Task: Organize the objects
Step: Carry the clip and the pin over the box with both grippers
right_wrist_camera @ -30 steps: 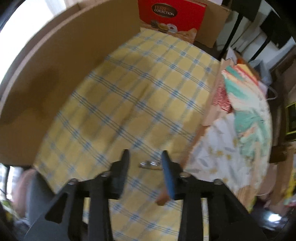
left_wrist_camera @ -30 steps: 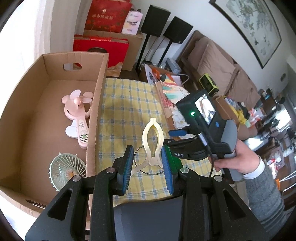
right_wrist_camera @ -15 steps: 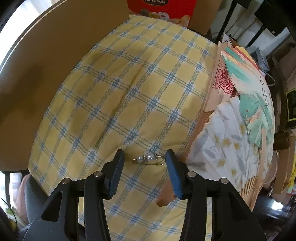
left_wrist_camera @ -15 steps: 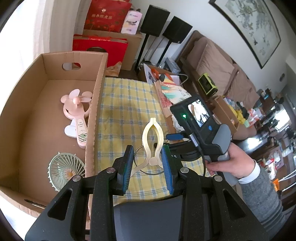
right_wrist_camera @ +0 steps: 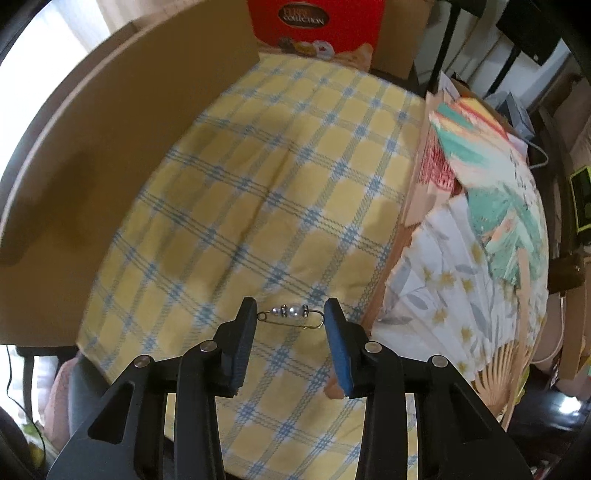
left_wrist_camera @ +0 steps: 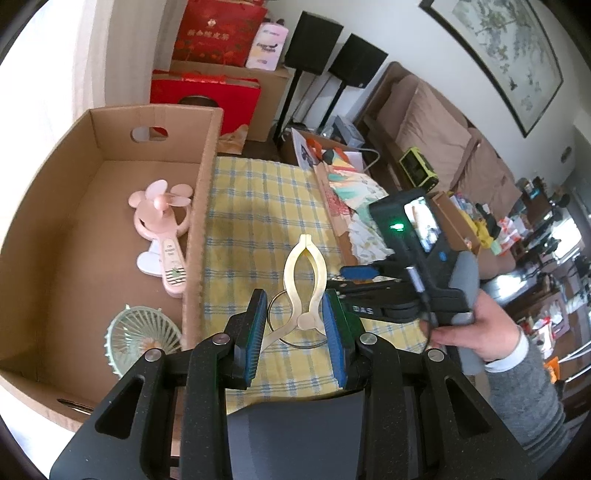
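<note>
My left gripper (left_wrist_camera: 293, 317) is shut on a cream plastic clip (left_wrist_camera: 304, 258) that points away from me over the yellow checked cloth (left_wrist_camera: 251, 206); a thin metal ring (left_wrist_camera: 273, 306) hangs at its hinge. In the right wrist view, a small gold pin with pearl beads (right_wrist_camera: 291, 311) lies crosswise between the fingertips of my right gripper (right_wrist_camera: 290, 318). Those jaws are closing, and the pin's two ends touch the pads. In the left wrist view, the right gripper (left_wrist_camera: 351, 282) points down at the cloth just right of the clip, with a person's hand on its handle.
An open cardboard box (left_wrist_camera: 207, 155) stands left of the cloth, holding a pink hand fan (left_wrist_camera: 162, 218) and a green round fan (left_wrist_camera: 140, 339). Paper folding fans (right_wrist_camera: 461, 258) lie along the cloth's right edge. A red gift box (right_wrist_camera: 314, 22) stands behind.
The right gripper's jaws widened over the pearl pin, then narrowed until the pin's ends meet the pads. The left gripper and its clip stayed still.
</note>
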Demonstrator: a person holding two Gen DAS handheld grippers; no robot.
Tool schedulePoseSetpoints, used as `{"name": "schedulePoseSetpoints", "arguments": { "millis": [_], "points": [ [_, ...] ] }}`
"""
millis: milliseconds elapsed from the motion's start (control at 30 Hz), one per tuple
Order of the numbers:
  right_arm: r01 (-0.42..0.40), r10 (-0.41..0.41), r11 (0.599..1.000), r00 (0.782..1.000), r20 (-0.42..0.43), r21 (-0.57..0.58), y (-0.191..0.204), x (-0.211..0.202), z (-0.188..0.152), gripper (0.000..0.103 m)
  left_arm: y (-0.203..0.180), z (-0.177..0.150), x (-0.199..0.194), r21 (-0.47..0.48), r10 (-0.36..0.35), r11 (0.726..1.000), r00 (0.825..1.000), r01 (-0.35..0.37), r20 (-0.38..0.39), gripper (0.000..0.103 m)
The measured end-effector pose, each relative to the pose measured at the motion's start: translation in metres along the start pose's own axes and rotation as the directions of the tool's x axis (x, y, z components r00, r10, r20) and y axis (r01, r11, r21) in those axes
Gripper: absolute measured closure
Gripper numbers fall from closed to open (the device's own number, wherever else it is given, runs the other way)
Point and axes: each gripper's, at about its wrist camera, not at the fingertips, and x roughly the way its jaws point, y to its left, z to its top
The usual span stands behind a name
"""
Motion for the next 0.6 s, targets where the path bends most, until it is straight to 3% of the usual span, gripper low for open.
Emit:
{"name": "schedulePoseSetpoints", "arguments": {
  "millis": [167, 267, 600],
  "points": [
    [-0.007, 0.008, 1.000, 0.999, 0.045, -0.030, 0.021, -0.026, 0.008, 0.065, 0.014, 0.004, -0.012, -0.016, 0.022, 1.000, 1.000, -0.022, 0.020, 0.074],
    [-0.011, 0.015, 0.999, 0.997, 0.079, -0.047, 0.043, -0.046, -0.005, 0.065, 0.026, 0.007, -0.022, -0.025, 0.047, 0.999, 0.998, -0.046, 0.034, 0.074],
    [-0.040, 0.067, 0.989, 0.981, 0.182, -0.144, 0.105, -0.106, 0.008, 0.065, 0.080, 0.016, -0.042, -0.081, 0.178, 0.982, 0.983, -0.173, 0.051, 0.074]
  ]
}}
